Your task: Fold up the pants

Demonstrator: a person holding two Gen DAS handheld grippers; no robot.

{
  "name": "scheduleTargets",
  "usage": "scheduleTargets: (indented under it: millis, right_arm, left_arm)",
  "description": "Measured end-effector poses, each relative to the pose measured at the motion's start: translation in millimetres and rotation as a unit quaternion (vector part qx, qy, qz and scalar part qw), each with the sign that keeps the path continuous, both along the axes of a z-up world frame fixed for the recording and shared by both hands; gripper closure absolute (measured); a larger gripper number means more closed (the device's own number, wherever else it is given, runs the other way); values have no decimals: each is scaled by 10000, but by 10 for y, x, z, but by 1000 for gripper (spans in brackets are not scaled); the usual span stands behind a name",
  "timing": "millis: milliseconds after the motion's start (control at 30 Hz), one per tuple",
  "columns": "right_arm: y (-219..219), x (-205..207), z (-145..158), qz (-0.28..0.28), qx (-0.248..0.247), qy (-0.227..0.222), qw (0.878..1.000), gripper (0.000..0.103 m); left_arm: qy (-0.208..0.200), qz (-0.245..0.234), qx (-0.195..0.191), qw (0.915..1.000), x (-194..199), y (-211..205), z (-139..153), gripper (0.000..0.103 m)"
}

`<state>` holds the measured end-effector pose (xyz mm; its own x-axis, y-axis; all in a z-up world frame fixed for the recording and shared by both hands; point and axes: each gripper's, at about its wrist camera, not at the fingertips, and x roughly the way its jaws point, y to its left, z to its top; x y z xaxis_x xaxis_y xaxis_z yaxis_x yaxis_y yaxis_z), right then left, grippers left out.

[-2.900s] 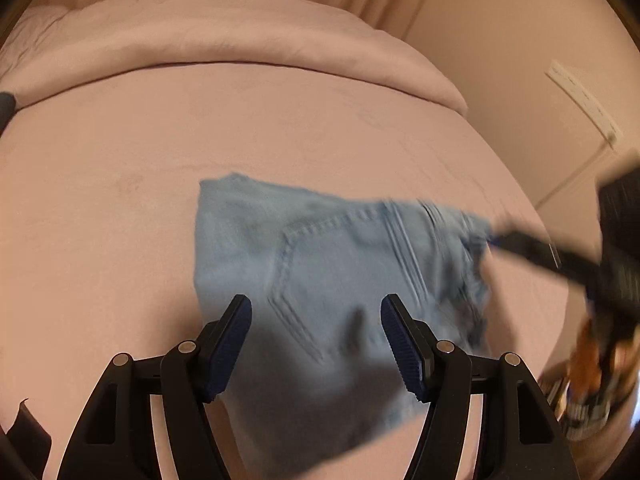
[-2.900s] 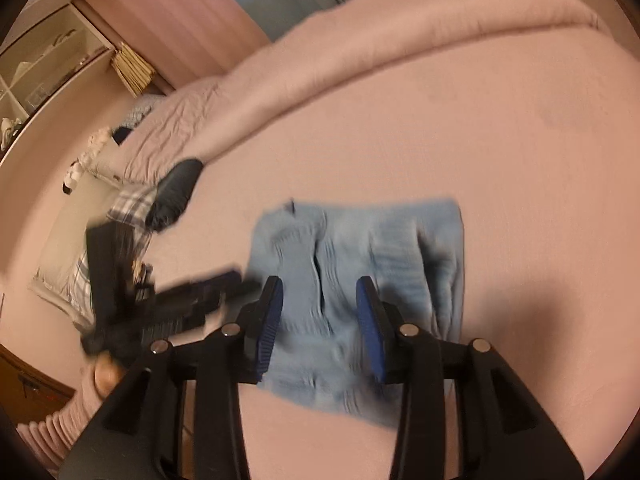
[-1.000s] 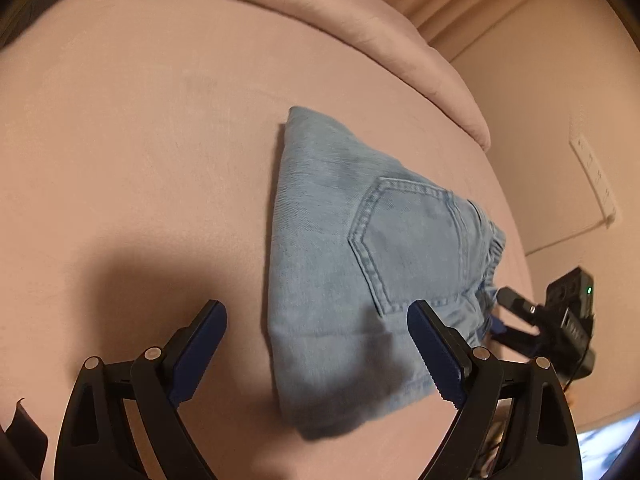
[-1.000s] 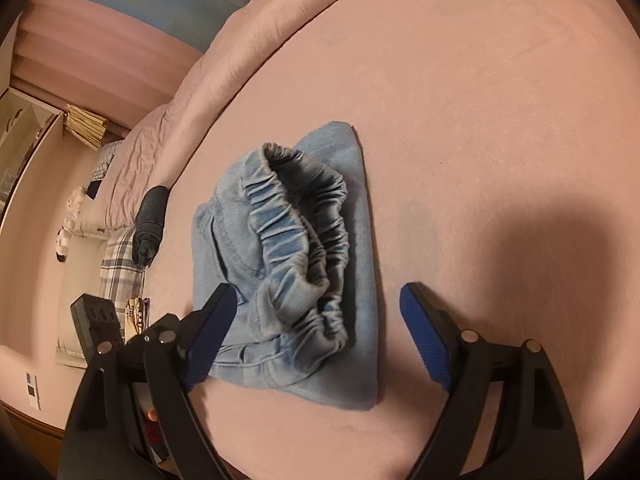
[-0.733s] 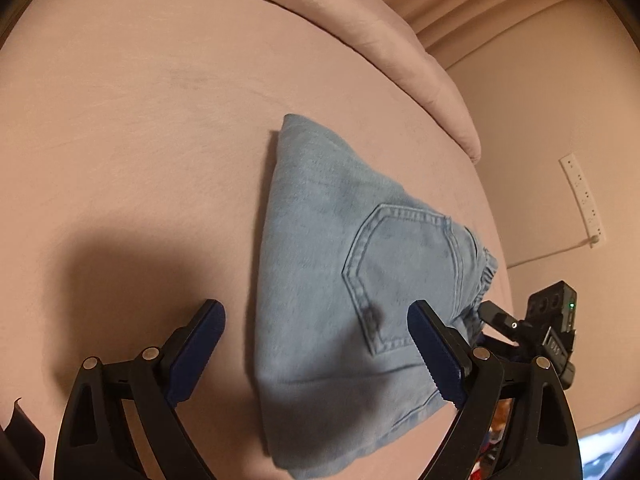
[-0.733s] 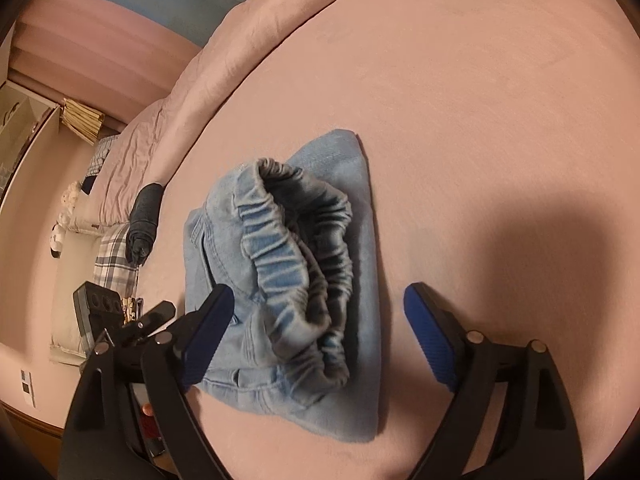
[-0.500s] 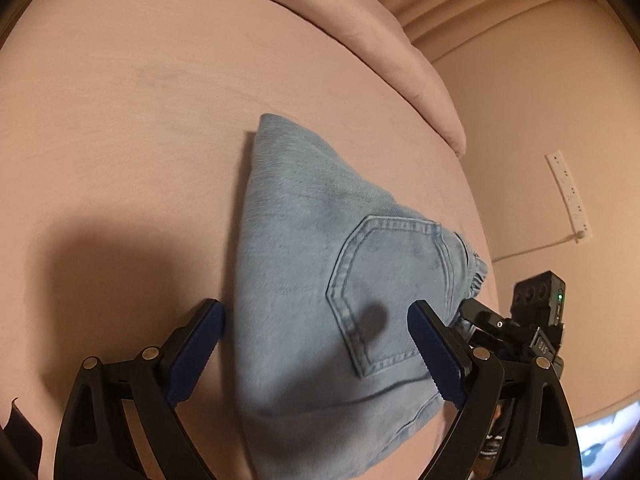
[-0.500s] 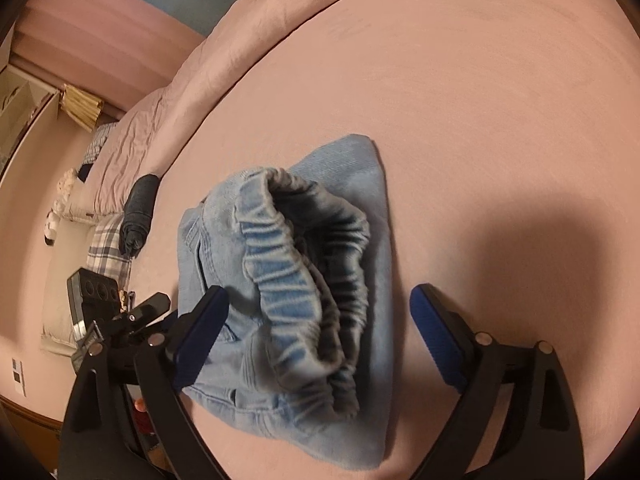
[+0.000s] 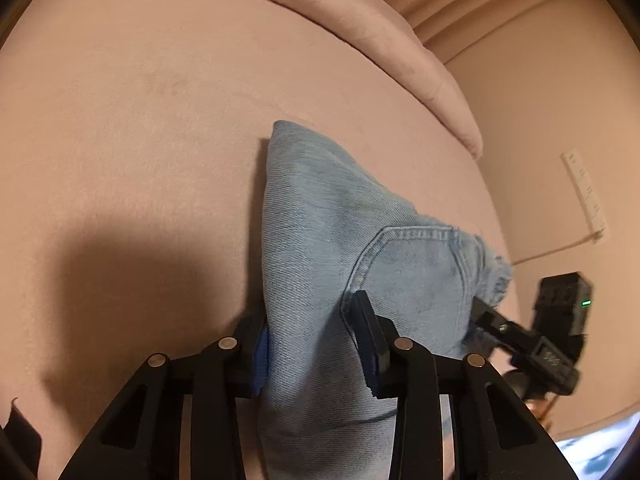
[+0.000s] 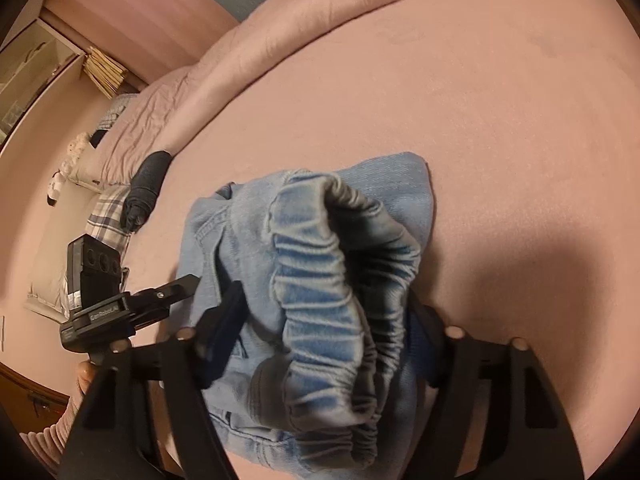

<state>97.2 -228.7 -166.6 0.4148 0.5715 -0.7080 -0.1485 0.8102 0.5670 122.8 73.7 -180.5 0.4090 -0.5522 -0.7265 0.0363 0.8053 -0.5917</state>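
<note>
- Bed (image 9: 120,128): pink cover, filled most of both views; a rolled duvet (image 9: 360,16) ran along its far edge.
- Wall (image 9: 532,128): pinkish, w/ a white power strip (image 9: 584,196) mounted on it; markings too small to read.
- Pants (image 9: 320,240): light-blue denim, folded into a compact bundle, lying on the bed near its edge. Back pocket (image 9: 412,268) faced up in left wrist view; gathered elastic waistband (image 10: 320,280) stood open toward the right wrist cam.
- Left gripper (image 9: 308,340): jaws narrowed onto the near end of the bundle, denim pinched betw. blue pads. Seen from the right wrist cam at frame left, its body (image 10: 108,312) carried a label reading approx. "GenRobot.AI"; a camera block w/ three lenses sat above it.
- Right gripper (image 10: 324,340): jaws closed in on the waistband end, fabric bunched betw. them, pads partly hidden by cloth. In left wrist view its tip (image 9: 492,320) touched the bundle's far side; green LED lit on its body; small print there unreadable.
- Dark rolled garment (image 10: 146,188): on the bed's far-left side, well apart from the pants, next to a plaid cloth (image 10: 108,216).
- Stack of papers/books (image 10: 102,70): beside a glass-front cabinet, upper left; no legible text.
</note>
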Motion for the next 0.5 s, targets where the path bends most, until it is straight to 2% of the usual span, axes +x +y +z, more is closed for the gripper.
scheduleTargets:
  millis: [167,267,500]
  right_arm:
    - [69,-85,95,-101,-116,-281,9995,52]
    - [85,-131,165,-162,-121,-438,9988,57]
    - [201,-207,440,-36,36,-825,9966,60]
  left_arm:
    - [-237,-7,458,9987,-73,-95,129,78]
    - [-431,-53,678,9968,-130,-148,232,80]
    - [-862,-48,1105,9901,-275,-129,493,80]
